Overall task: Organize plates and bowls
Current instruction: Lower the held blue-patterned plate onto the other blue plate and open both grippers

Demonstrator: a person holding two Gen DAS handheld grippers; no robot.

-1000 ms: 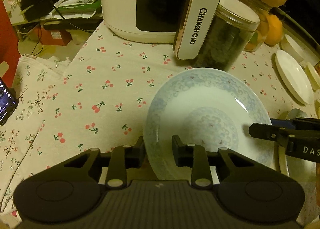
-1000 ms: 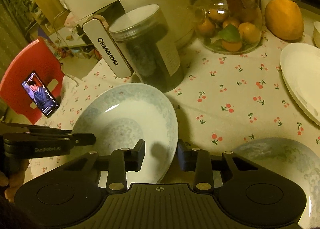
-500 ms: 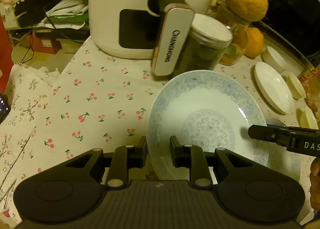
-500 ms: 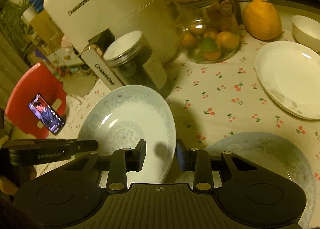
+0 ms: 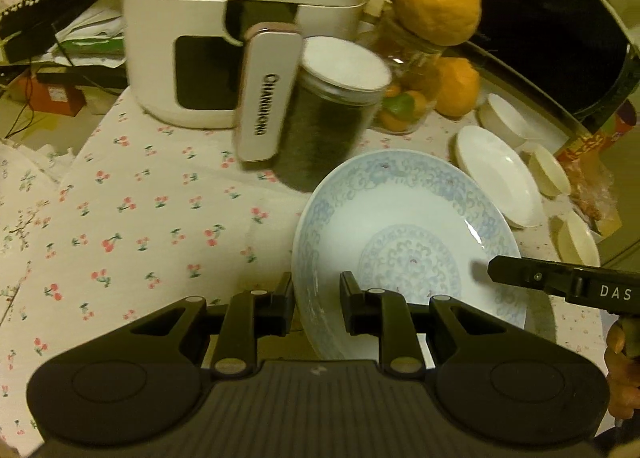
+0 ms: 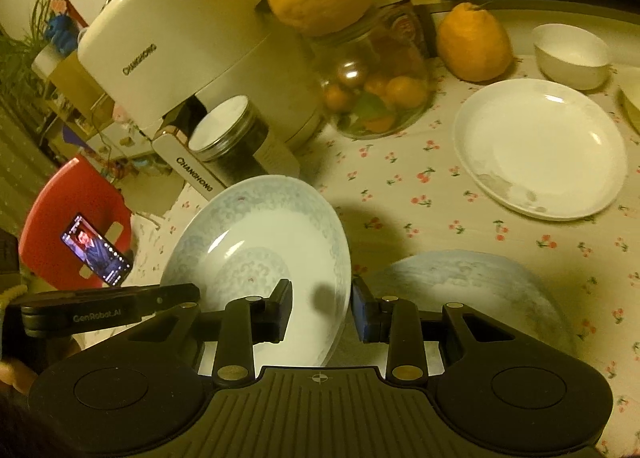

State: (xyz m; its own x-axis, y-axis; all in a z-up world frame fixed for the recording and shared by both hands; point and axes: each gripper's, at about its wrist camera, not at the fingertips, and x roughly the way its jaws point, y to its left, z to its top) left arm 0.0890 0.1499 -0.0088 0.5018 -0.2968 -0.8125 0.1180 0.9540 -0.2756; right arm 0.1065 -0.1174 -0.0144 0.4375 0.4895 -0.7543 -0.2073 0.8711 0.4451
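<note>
A blue-patterned plate (image 5: 408, 234) is held in the air above the cherry-print tablecloth. My left gripper (image 5: 316, 308) is shut on its left rim. My right gripper (image 6: 322, 308) is shut on its right rim, and the plate (image 6: 264, 242) shows tilted in the right wrist view. A second blue-patterned plate (image 6: 476, 290) lies on the table below and to the right. A plain white plate (image 6: 544, 146) lies further right, with a white bowl (image 6: 572, 56) behind it. Small cream bowls (image 5: 548, 170) stand at the far right in the left wrist view.
A white air fryer (image 5: 224, 34) with a protruding handle stands at the back. A dark jar with a white lid (image 5: 332, 114) and a glass jar of fruit (image 6: 372, 90) stand beside it. Large yellow citrus fruits (image 6: 474, 44) sit nearby. A red chair holding a phone (image 6: 96, 250) is at left.
Both grippers have lifted the plate higher and carried it to the right; the second patterned plate and the white plate have come further into the right wrist view.
</note>
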